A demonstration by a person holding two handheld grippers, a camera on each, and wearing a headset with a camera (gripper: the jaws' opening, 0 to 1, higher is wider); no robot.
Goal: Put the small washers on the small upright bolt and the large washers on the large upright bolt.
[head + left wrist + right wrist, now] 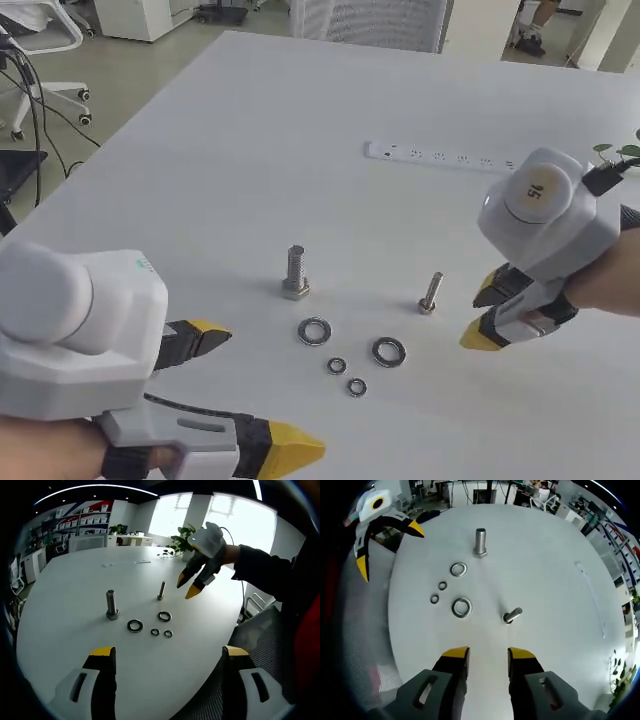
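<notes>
The large bolt point(296, 272) point(111, 605) point(480, 542) stands upright on the white table point(250, 150). To its right stands the small bolt point(431, 292) point(161, 590) point(512, 615). In front of them lie two large washers point(314, 331) point(389, 351) and two small washers point(337, 365) point(357, 387), all flat and apart. My left gripper point(258, 392) point(169, 652) hovers wide open at the near left, short of the washers. My right gripper point(483, 315) point(489, 653) hangs open just right of the small bolt, holding nothing.
A white power strip point(440, 156) lies farther back on the table. Plant leaves point(620, 152) show at the right edge. A mesh chair point(370, 20) stands beyond the far edge and an office chair point(40, 40) to the left.
</notes>
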